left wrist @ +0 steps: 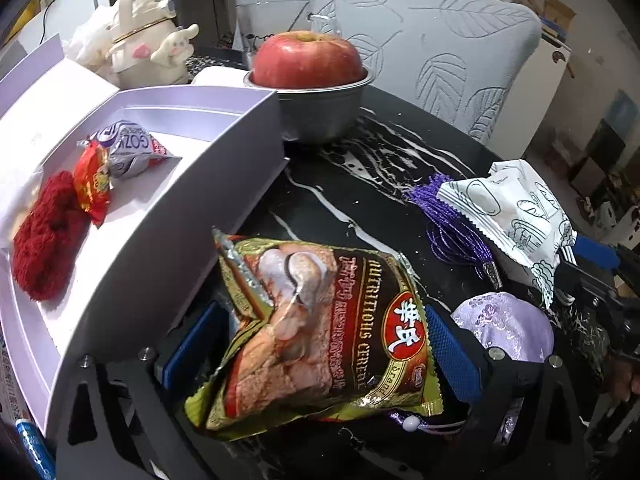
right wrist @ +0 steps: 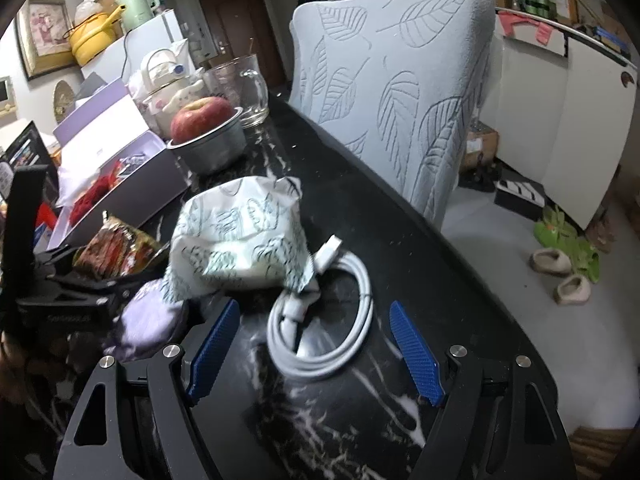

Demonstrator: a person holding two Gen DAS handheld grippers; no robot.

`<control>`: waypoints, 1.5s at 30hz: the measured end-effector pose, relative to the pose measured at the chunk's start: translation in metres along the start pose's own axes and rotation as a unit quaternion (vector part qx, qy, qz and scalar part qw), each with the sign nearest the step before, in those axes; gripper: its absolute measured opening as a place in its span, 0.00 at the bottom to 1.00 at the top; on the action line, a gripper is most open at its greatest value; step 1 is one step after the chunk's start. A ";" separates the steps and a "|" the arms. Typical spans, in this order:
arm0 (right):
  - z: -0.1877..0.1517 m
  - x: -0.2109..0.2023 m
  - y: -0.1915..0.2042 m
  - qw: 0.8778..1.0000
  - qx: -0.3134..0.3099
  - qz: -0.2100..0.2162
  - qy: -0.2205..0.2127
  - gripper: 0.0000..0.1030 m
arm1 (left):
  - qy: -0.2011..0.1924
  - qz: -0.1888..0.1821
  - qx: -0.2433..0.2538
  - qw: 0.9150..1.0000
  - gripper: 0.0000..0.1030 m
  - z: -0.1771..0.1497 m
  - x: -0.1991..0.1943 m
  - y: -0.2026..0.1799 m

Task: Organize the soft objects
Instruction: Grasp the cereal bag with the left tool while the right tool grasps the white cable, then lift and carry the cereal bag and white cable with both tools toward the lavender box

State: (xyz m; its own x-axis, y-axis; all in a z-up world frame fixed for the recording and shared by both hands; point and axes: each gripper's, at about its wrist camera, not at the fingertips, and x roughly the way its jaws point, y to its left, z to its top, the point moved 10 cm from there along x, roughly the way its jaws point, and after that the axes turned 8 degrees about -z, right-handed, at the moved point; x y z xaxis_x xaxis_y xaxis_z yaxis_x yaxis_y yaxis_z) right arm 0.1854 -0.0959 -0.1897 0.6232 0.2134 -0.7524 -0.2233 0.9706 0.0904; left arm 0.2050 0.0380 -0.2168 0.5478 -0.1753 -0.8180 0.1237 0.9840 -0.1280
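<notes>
— Classification of premises?

— Lived-in home, dining area. Upper left of the right wrist view: a refrigerator [right wrist: 132, 46] carrying a kettle [right wrist: 136, 6], and a framed picture [right wrist: 42, 32]. Lower right: slippers [right wrist: 560, 272] on the floor.

— Supporting evidence?

— A fabric-covered chair [right wrist: 392, 92] stands against a marble-patterned table [right wrist: 340, 184]; an apple [left wrist: 306, 60] sits in a bowl [left wrist: 320, 114].

A glossy black marbled tabletop [right wrist: 360, 208] with white veins carries a shiny, crinkled foil cereal packet [left wrist: 320, 336]. Beside it sit a matt white printed wrapper [right wrist: 240, 236], a silky lilac brocade pouch [left wrist: 508, 326], fuzzy red yarn [left wrist: 44, 236] in a smooth matt lilac cardboard box [left wrist: 192, 196], a dull metal bowl [left wrist: 320, 112] and a smooth white plastic cable [right wrist: 320, 320].
</notes>
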 end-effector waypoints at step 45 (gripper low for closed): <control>-0.090 -0.063 0.093 0.989 -0.139 0.049 -0.003 0.68 | 0.004 -0.006 -0.054 0.999 0.69 -0.130 -0.096 -0.027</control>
State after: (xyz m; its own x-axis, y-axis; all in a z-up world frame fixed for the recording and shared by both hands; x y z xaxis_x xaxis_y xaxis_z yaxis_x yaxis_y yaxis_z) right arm 0.0575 -0.0295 -0.1926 0.5926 0.3072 -0.7447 -0.4805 0.8768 -0.0206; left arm 0.0411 0.0328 -0.2077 0.5400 -0.1879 -0.8205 0.0400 0.9794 -0.1979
